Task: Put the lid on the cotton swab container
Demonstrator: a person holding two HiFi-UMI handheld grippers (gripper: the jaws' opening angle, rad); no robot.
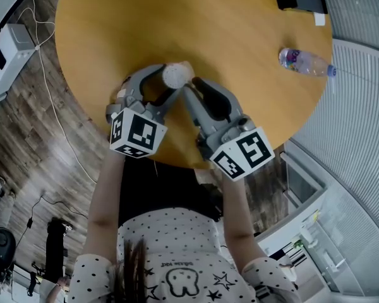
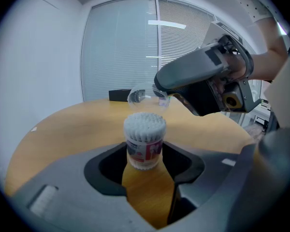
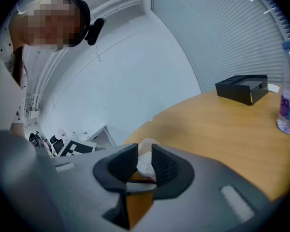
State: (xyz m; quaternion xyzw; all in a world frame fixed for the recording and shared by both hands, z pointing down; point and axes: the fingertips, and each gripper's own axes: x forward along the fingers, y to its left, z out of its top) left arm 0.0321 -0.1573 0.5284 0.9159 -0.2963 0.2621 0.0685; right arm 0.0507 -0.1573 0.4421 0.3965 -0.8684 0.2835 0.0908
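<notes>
Cotton swab container [image 2: 144, 134] stands upright, swab tips upward, in the left gripper [image 2: 145, 154].

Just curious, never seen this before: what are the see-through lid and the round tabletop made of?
The clear round lid looks like thin glossy plastic: you see straight through it. The round orange-brown tabletop looks like wood or wood-look laminate, smooth with a soft sheen; which, I can't tell.

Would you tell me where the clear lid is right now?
In the left gripper view, the clear lid sits in the right gripper, centre frame, just above the cotton swab container.
</notes>
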